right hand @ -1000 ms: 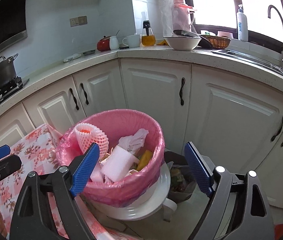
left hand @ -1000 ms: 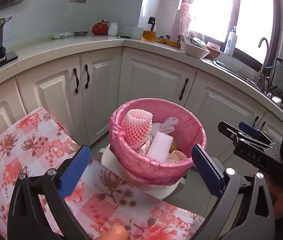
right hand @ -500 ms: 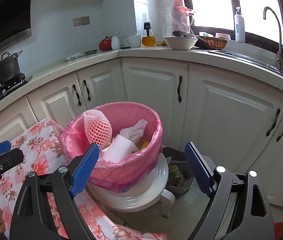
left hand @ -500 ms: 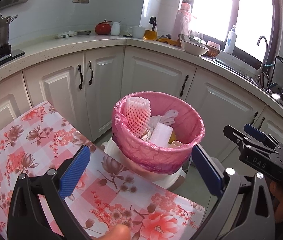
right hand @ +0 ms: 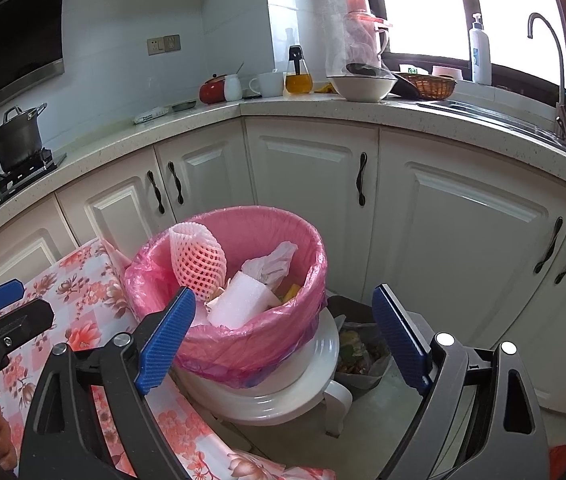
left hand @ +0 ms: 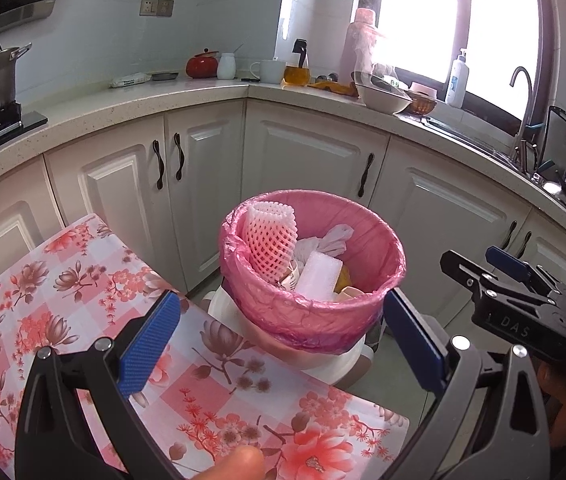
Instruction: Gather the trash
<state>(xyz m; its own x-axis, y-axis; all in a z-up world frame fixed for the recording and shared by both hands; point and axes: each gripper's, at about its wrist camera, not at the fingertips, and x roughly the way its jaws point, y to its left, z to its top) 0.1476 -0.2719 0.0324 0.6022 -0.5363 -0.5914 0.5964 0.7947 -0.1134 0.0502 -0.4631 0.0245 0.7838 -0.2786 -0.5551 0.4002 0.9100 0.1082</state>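
A bin lined with a pink trash bag [left hand: 315, 312] is seen on a white stool [right hand: 283, 392], just beside the table with a floral tablecloth [left hand: 63, 292]. Inside the bag, a pink foam fruit net [left hand: 269, 236], a white foam block [left hand: 319, 276] and crumpled white plastic [right hand: 271, 262] are held. The left gripper [left hand: 283, 344] is spread wide and empty, framed before the bin. The right gripper [right hand: 283, 340] is likewise spread wide with nothing between its blue pads [right hand: 165, 340]. The letters "DAS" are read on the right gripper's body in the left wrist view. A second bag of scraps [right hand: 357, 350] is seen on the floor beside the stool.
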